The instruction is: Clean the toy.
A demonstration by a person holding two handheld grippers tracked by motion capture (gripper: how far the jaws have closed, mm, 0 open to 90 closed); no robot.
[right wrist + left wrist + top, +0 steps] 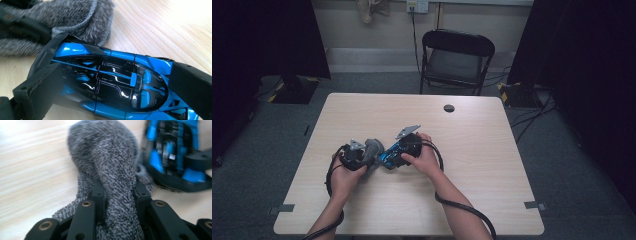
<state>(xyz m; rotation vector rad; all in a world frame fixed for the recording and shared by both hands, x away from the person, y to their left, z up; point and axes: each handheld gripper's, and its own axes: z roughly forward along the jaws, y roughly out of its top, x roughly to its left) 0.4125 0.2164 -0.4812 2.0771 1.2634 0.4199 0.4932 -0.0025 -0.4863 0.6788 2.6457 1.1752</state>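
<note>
1. Looking down from the high view, I see a pale wood-grain tabletop [472,150] with rounded corners and a small dark round hole [449,108] near its far edge, standing on grey carpet.
2. Behind it stands a black folding chair [456,60] against a light wall, with dark curtains on both sides and cables trailing over the floor.
3. My left gripper [353,156] is clamped on a grey sock [110,167]; in the left gripper view its black jaws pinch a fold of the fabric, which bulges upward in a soft rounded hump. The knit is speckled and fuzzy, almost like terry.
4. My right gripper [406,146] is closed on a blue and black toy car [110,82], one padded jaw at each end of it. The body is glossy hard plastic, smooth and tapered, with bright reflections on its dark roof.
5. Sock and car sit near the middle of the tabletop, between my two hands, with the car's end touching the sock's furry edge.
</note>
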